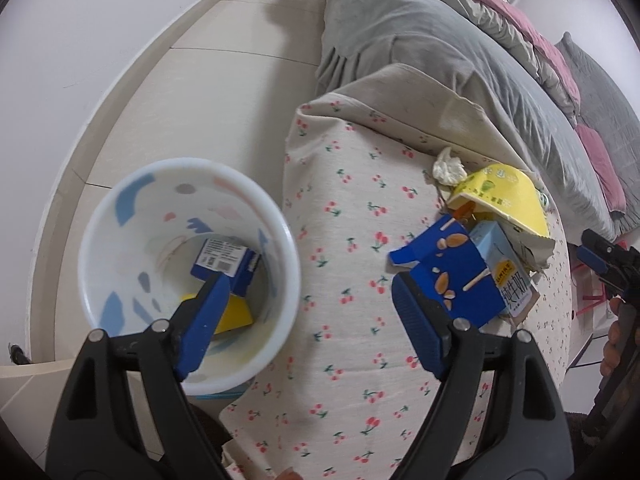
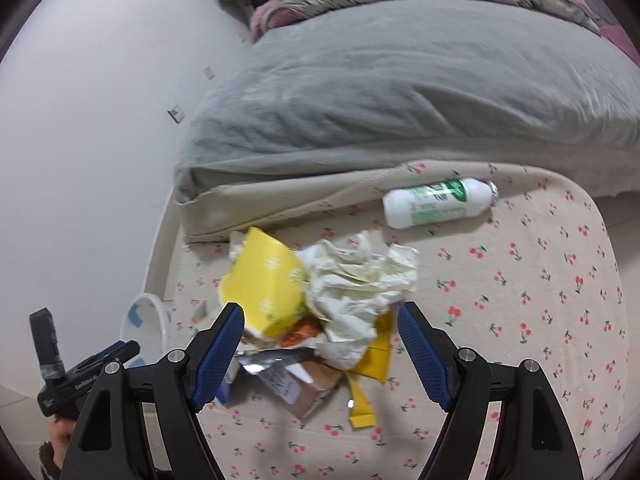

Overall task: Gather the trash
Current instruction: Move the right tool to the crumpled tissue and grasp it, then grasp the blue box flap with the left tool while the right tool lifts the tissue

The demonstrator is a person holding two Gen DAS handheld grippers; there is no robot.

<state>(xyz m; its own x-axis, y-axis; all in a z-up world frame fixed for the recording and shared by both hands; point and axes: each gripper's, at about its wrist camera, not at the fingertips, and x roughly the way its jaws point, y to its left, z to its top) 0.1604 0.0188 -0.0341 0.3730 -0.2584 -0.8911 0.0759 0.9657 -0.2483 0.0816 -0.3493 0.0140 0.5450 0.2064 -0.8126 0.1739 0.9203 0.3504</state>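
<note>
Two grippers, both sitting with jaws spread wide and gripping nothing. The left gripper (image 1: 308, 304) is hovering over the edge of the cherry-print sheet (image 1: 340, 184); its left finger is overlapping the mouth of the white trash bin (image 1: 120, 280) in the picture, and its right finger is sitting just at the lower corner of the blue almond snack box (image 1: 452, 272), contact unclear. The bin is standing on the tiled floor (image 1: 224, 72) just beside the bed, already holding a blue barcode box (image 1: 224, 260) and a yellow piece (image 1: 236, 312).

The trash pile is lying on the sheet to the right: the blue snack box, a light blue milk carton (image 1: 504, 268) behind it, a yellow paper carton (image 1: 500, 196) on top, and a crumpled tissue (image 1: 448, 168) behind.

The right gripper (image 2: 320, 328) is hanging over the same pile, fingers straddling it, not clamped on anything.

Only the left wrist view is showing the bin's inside and the blue snack box. Only the right wrist view is showing the crumpled white wrapper (image 2: 360, 280), a yellow sachet (image 2: 376, 360), a silver foil packet (image 2: 276, 364), and a white bottle with green label (image 2: 436, 200) lying on its side, well apart from the pile, near the grey duvet (image 2: 400, 80). The picture is blurred over the pile.
</note>
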